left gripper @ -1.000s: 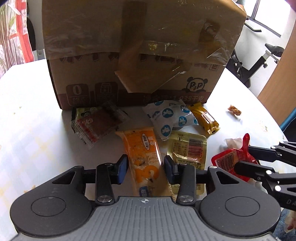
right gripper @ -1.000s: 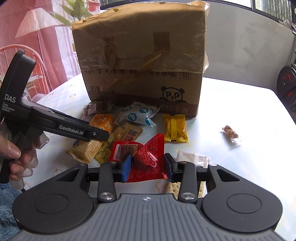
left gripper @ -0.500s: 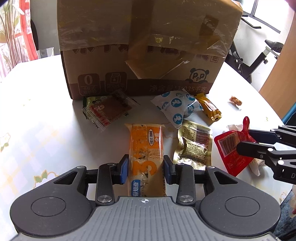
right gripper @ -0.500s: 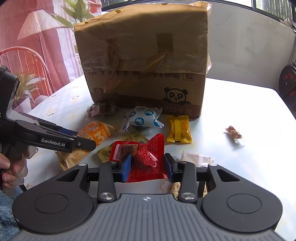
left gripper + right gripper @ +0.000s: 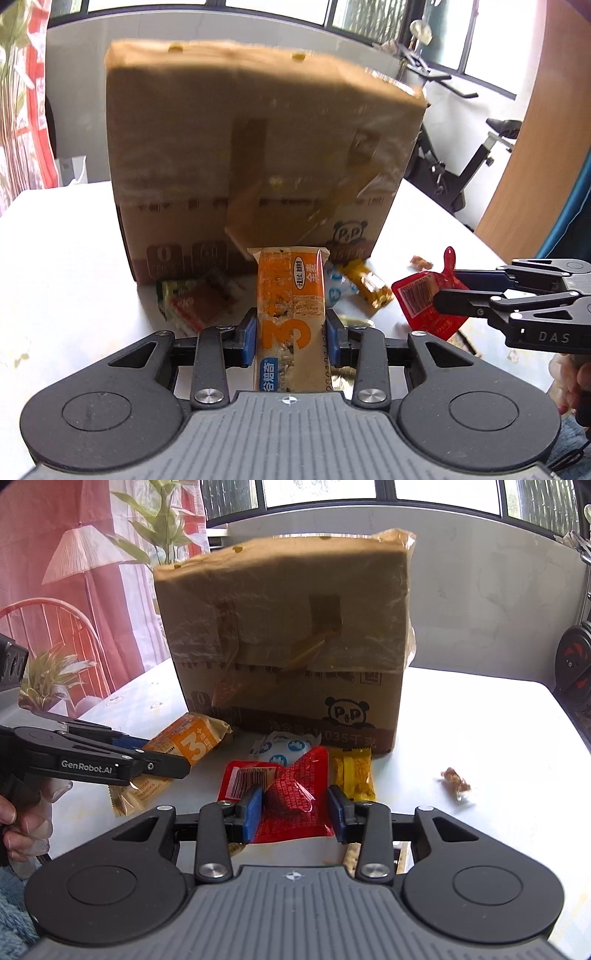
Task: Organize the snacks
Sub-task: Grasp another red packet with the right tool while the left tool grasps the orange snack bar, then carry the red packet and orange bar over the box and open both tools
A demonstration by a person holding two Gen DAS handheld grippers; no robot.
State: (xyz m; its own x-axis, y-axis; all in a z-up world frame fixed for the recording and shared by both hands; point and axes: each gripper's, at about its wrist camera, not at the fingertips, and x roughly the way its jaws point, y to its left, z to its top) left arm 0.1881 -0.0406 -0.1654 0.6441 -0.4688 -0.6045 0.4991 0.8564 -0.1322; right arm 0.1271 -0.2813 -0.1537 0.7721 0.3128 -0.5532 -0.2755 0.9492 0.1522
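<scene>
Item one: left gripper, blue pads clamped on either side of an orange snack bar, which stands lengthwise between them and is raised off the white table. Item two: right gripper, pads pressed onto a crumpled red packet with a barcode label, likewise held above the table. Item three: a tall cardboard box with clear tape and a panda logo, standing on the table directly ahead of both grippers. Loose stock at the foot of the box: a white-and-blue pouch, a yellow packet just beside it, and a small brown wrapped sweet lying apart to the right. The left wrist view alone shows a green-and-brown packet by the box's left corner, hidden from the other camera, and an exercise bike behind the table; it also shows the right tool from the side, pinching the red packet. The right wrist view alone shows a cracker under its own fingers, a red chair, a floor lamp and a potted plant, plus the orange bar seen side-on, tilted in the left tool's grip.
</scene>
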